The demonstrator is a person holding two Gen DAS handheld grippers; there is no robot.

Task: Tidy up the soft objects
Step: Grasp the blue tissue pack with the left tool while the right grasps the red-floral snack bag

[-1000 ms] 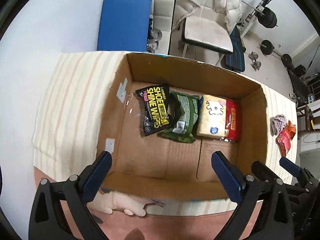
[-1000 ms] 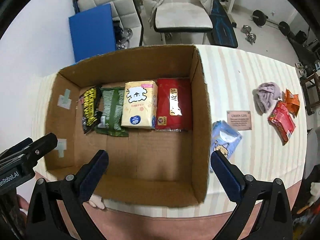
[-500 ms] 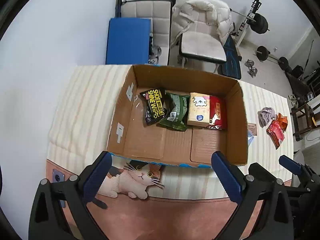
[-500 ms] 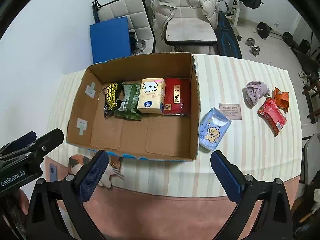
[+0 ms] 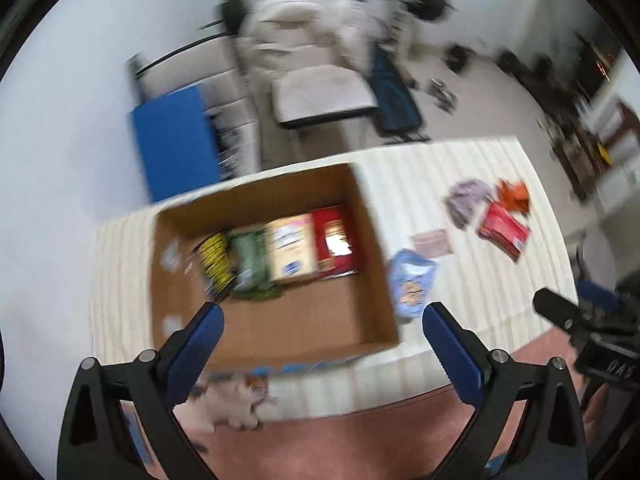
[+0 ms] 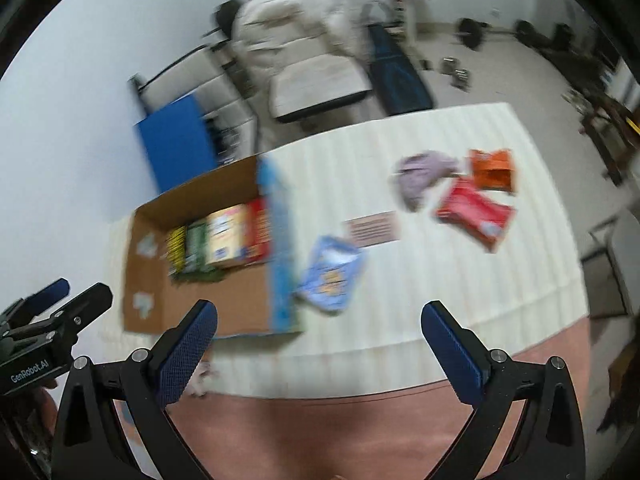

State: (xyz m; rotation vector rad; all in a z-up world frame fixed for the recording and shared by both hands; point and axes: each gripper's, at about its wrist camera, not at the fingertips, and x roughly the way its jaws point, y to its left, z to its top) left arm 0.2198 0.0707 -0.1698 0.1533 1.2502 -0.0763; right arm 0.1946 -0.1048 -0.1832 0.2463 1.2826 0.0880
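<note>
A cardboard box (image 5: 372, 240) (image 6: 148, 216) stands on the striped table and holds a row of soft packs: black-yellow, green, cream (image 5: 291, 248) and red. On the cloth to its right lie a light blue pack (image 5: 412, 284) (image 6: 332, 276), a grey cloth (image 6: 420, 172), a red pack (image 6: 472, 212) and an orange pack (image 6: 492, 168). My left gripper (image 5: 322, 320) hangs open above the box's near side, holding nothing. My right gripper (image 6: 320, 320) is open over the table's front, near the blue pack. Both views are blurred.
A small brown card (image 6: 372, 228) lies between the blue pack and the cloth. Behind the table are a blue panel (image 5: 176, 140), a padded chair (image 5: 320, 96) with a white jacket, and weights on the floor. A cat picture (image 5: 232, 400) marks the front edge.
Both grippers have pulled back, risen and swung right, so the box shrinks and shifts left and the loose packs come into view. Both stay open and empty.
</note>
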